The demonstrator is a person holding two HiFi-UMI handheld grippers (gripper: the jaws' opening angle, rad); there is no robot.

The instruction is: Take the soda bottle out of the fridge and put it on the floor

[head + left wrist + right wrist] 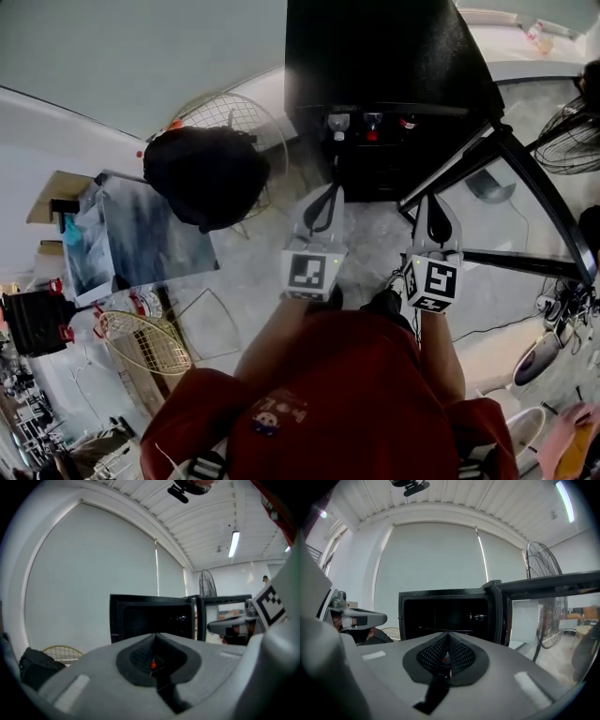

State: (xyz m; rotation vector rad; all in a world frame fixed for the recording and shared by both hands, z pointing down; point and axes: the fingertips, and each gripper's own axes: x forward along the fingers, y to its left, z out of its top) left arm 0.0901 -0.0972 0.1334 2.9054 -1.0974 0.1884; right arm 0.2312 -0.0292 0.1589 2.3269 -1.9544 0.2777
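Forearms are reaching forward from a red shirt (319, 394) at the bottom of the head view, each hand carrying a gripper over the pale floor (253, 272). The left gripper (323, 199) is keeping its jaws pressed together with nothing between them, and its own view is showing the tips (155, 635) meeting. The right gripper (437, 208) is likewise closed and empty, its netted pads (448, 654) touching. Both are pointing at the black fridge (384, 56), well short of it. The fridge's glass door (525, 187) is standing swung open to the right. Inside, three bottles (372, 126) are standing in a row on a shelf; which one holds soda I cannot tell. Off to the left, a black bag (206, 173) is resting against a wire fan guard (234, 117).
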